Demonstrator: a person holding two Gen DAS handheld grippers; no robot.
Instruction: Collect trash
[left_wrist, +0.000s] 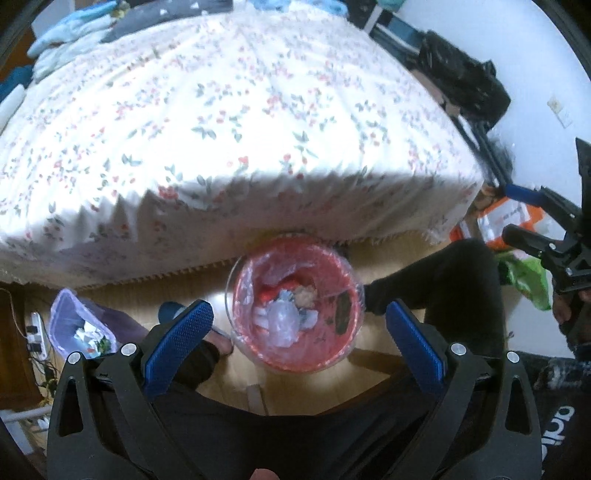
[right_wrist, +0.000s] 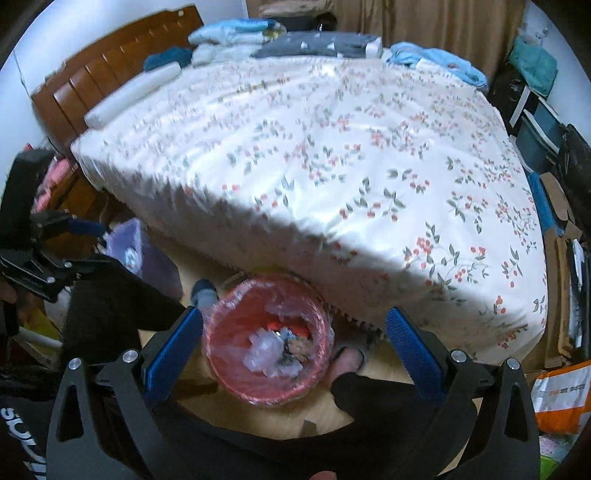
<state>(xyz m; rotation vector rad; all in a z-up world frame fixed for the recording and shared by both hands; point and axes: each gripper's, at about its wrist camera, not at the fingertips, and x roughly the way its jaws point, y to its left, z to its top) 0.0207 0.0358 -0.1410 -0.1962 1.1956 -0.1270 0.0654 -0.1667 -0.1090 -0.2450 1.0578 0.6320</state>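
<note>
Both grippers hang over the floor with jaws spread wide and nothing between them. The left gripper (left_wrist: 299, 328) frames the red trash bin (left_wrist: 295, 306), lined with clear plastic and holding crumpled wrappers (left_wrist: 284, 319). The right gripper (right_wrist: 295, 341) looks down on the same bin (right_wrist: 267, 341). At twelve o'clock, the floral-sheeted bed (left_wrist: 229, 122) touches the bin's far rim. At nine o'clock stands a lavender bin (left_wrist: 79, 325).
</note>
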